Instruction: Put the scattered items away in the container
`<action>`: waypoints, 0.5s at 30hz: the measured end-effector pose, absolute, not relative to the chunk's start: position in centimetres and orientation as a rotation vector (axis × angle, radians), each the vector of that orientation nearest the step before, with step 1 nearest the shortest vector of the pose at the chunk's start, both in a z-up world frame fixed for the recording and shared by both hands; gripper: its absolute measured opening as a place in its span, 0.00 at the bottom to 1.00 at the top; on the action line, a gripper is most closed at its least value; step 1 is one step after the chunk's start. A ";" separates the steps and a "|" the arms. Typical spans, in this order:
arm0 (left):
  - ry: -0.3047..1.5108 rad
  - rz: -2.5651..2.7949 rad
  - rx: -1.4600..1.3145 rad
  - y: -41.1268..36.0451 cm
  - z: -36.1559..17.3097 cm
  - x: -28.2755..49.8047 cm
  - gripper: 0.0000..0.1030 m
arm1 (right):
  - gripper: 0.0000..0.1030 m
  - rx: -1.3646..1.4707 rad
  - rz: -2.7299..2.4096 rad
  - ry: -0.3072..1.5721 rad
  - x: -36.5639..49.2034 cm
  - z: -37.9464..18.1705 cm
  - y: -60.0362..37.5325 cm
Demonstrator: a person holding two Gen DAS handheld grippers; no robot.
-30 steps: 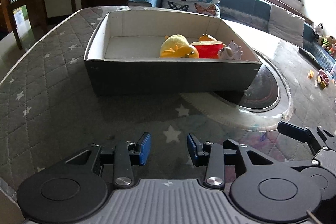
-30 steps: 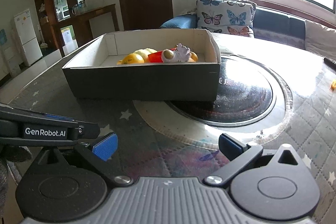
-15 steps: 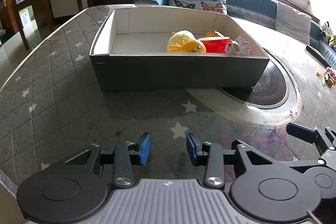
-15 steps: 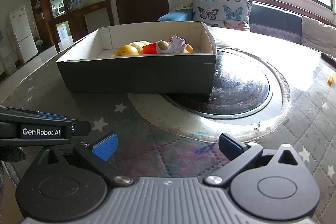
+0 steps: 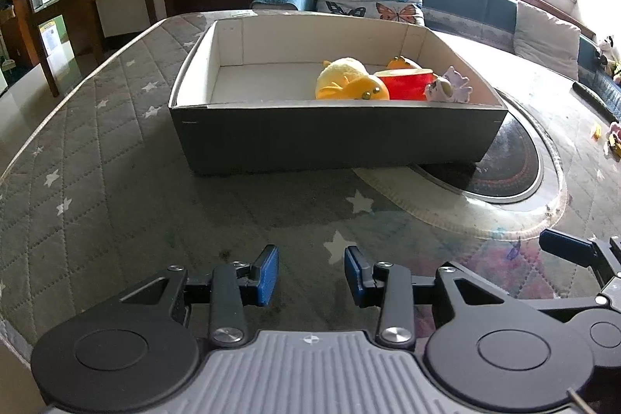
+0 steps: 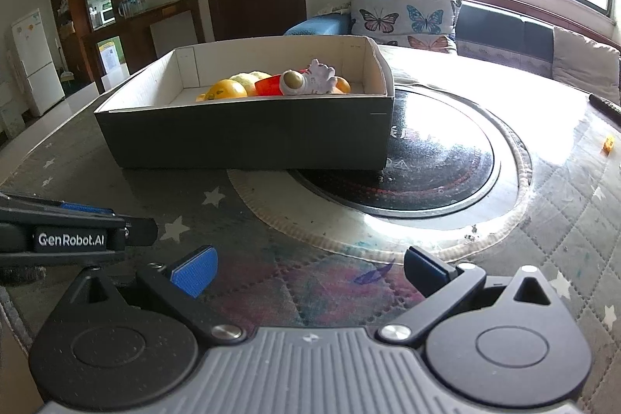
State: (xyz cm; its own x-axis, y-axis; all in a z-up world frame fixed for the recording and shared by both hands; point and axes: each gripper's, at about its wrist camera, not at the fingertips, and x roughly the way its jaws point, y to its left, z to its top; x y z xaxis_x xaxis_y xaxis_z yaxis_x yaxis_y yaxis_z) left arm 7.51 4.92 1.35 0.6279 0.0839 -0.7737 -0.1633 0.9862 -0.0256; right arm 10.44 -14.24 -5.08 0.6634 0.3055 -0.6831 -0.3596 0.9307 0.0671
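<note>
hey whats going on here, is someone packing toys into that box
A person is tidying toys with two handheld grippers. Both the left gripper and right gripper are open and empty, held low over the table in front of the box. A yellow plush, a red cup and a small astronaut figure already lie inside. A few small items remain at the table's far right.

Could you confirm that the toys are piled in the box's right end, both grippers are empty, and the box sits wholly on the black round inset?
Not quite: the box only overlaps the black round inset with its right end, as the right wrist view shows. The toys do lie at its right end, and the left gripper and right gripper are empty.
</note>
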 end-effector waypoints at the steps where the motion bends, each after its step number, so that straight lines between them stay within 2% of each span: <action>1: 0.880 0.144 -0.096 5.0 1.4 7.6 0.38 | 1.00 -0.076 0.375 0.759 10.5 -5.1 -14.2; 15: 0.875 0.148 -0.069 5.0 1.3 8.1 0.38 | 1.00 -0.082 0.370 0.769 11.2 -5.6 -14.1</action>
State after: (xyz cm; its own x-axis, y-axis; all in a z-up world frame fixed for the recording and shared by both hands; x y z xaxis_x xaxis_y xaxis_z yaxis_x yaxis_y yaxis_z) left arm 8.11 5.03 1.29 0.6312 0.1015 -0.7690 -0.1577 0.9875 0.0009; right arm 11.20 -14.11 -5.56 0.6573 0.2969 -0.6927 -0.3561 0.9324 0.0617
